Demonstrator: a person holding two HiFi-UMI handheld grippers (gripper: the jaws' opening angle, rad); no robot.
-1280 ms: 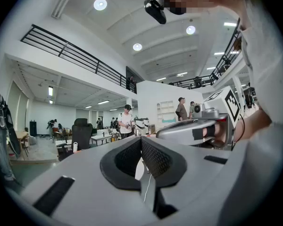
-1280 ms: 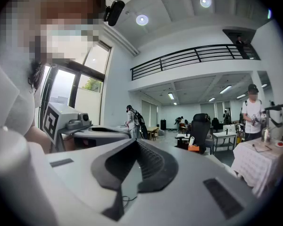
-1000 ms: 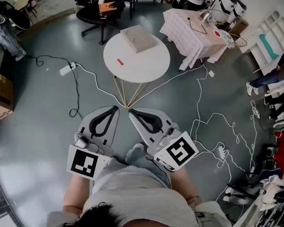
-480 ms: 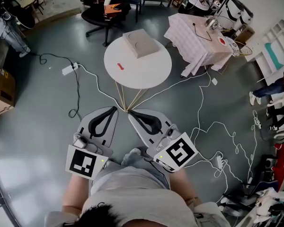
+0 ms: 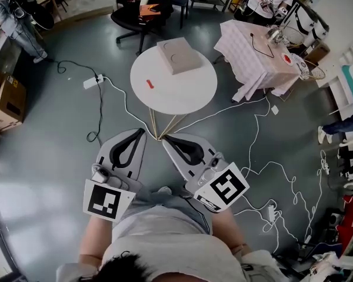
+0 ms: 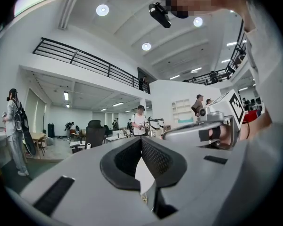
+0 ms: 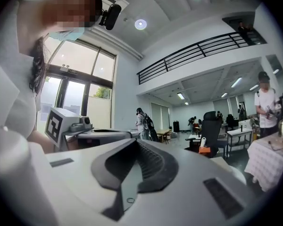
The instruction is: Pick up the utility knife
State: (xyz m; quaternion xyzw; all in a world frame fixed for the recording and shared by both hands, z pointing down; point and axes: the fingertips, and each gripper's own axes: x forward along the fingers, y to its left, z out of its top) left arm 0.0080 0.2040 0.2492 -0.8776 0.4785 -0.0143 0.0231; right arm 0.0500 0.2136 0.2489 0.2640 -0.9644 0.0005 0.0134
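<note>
The person is holding the left gripper (image 5: 142,133) and the right gripper (image 5: 165,138) low in front of the body. The jaws of both are pressing together with nothing between them. The small red utility knife (image 5: 149,84) is lying on the round white table (image 5: 182,93), well apart from both grippers, near a flat beige box (image 5: 179,56).

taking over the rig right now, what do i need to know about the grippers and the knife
Left gripper: jaws together, nothing in them.
Right gripper: the same.
Both are held low in front of the body, well short of the round table.
The utility knife is probably the small red thing on the table's left side, too small to be sure. It lies apart from the box.
Done: nothing, knife untouched.
Left: walk up, open one gripper, close on the knife, lift.
</note>
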